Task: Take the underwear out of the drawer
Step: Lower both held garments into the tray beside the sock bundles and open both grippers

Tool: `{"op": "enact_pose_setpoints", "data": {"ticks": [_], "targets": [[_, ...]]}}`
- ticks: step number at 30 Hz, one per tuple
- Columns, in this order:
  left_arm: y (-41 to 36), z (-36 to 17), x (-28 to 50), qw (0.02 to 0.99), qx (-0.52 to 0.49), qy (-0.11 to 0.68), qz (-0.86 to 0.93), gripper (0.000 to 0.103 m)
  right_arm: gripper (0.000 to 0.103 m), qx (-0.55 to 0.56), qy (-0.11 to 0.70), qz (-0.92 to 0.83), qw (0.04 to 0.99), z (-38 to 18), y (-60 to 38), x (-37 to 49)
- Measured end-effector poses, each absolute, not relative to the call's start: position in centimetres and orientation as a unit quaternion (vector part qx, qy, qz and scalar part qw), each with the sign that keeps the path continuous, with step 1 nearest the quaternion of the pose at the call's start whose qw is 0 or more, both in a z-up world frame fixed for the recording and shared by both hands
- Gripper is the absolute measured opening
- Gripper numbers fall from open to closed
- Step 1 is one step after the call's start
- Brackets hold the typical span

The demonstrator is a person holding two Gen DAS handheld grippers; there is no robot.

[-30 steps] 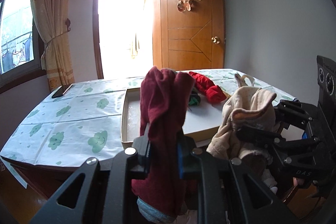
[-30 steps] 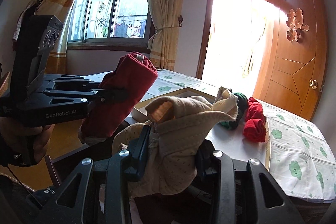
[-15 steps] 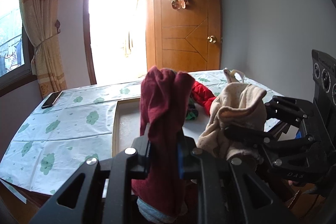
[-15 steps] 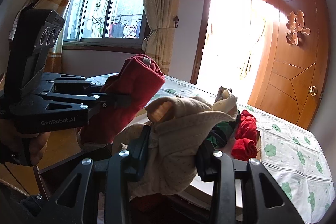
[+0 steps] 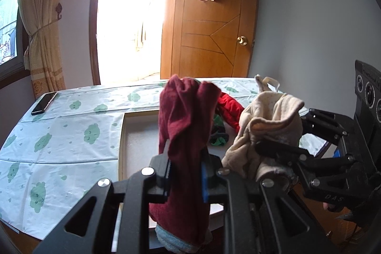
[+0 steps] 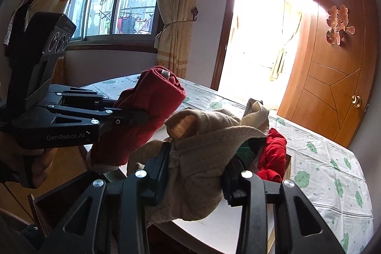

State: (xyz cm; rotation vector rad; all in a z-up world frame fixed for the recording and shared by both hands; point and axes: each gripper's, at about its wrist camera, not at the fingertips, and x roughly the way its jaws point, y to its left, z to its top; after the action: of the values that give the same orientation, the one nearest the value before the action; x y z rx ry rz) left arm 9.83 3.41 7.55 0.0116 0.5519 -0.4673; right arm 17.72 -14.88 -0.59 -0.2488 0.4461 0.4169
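My left gripper is shut on dark red underwear that stands up between its jaws. In the right wrist view the same red underwear shows at the left, held by the left gripper. My right gripper is shut on a bunched beige undergarment, which also appears at the right of the left wrist view. Both bundles hang above the near edge of a shallow white tray. In the tray lie a bright red garment and a green-and-dark one.
The tray sits on a table under a pale cloth with green cloud prints. A dark phone lies at its far left corner. Beyond are a bright doorway, an open wooden door and a curtain. A hand grips the left handle.
Both grippers have moved forward and a little upward over the table with their garments; the tray and door look nearer and the view has swung right. The grips are unchanged.
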Motion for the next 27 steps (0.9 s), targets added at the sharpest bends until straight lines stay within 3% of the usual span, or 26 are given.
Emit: {"op": "enact_pose_setpoints", "data": {"ticks": [27], "targets": [[4.1, 6.2, 23.0, 0.902, -0.059, 0.373, -0.211, 0.016, 0.040, -0.196, 0.299, 0.199, 0.912, -0.3, -12.2, 28.3]]}}
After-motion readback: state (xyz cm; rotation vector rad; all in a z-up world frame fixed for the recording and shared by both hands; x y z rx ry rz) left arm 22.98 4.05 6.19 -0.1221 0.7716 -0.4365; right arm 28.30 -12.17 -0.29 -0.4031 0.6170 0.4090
